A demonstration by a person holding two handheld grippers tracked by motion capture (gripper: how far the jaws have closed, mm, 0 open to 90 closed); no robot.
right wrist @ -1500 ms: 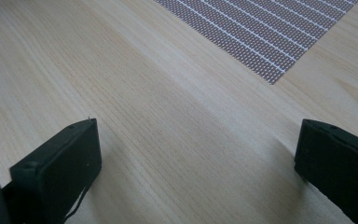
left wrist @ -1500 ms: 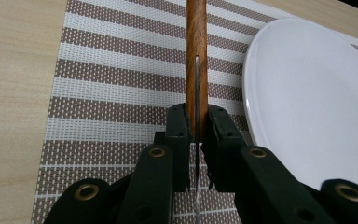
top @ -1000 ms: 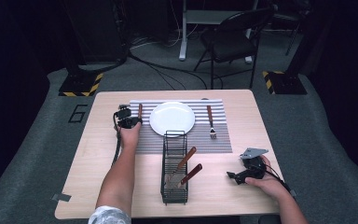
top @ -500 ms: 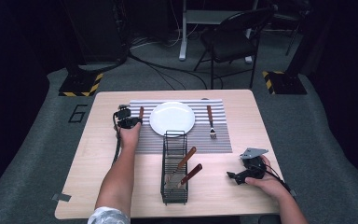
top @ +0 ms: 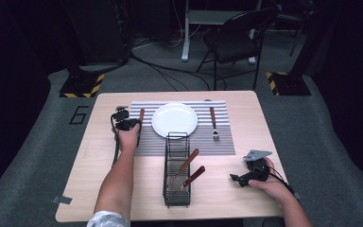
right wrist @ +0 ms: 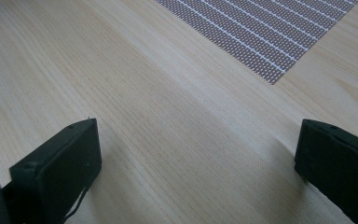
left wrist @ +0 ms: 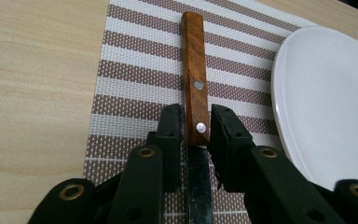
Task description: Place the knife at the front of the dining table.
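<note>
The left gripper [left wrist: 196, 126] sits at the left edge of the striped placemat [left wrist: 135, 79], its fingers [left wrist: 170, 135] set either side of a knife [left wrist: 195, 88] with a wooden handle. The knife lies flat on the placemat just left of the white plate [left wrist: 326, 98], handle pointing away from the person. The fingers have just been opening; a thin gap shows at each side of the handle, so they flank it without pressing.

In the high view the left gripper [top: 125, 124] rests on the table [top: 246, 101] beside the plate [top: 174, 119], and a fork [top: 213, 123] lies on the placemat at the plate's right. A black wire caddy [top: 177, 170] stands in front of the placemat with two wooden-handled utensils leaning in it.

The right gripper [top: 246, 177] rests low over bare table near the right front corner, well apart from the caddy. Its fingers [right wrist: 60, 163] stand wide open, nothing between them
</note>
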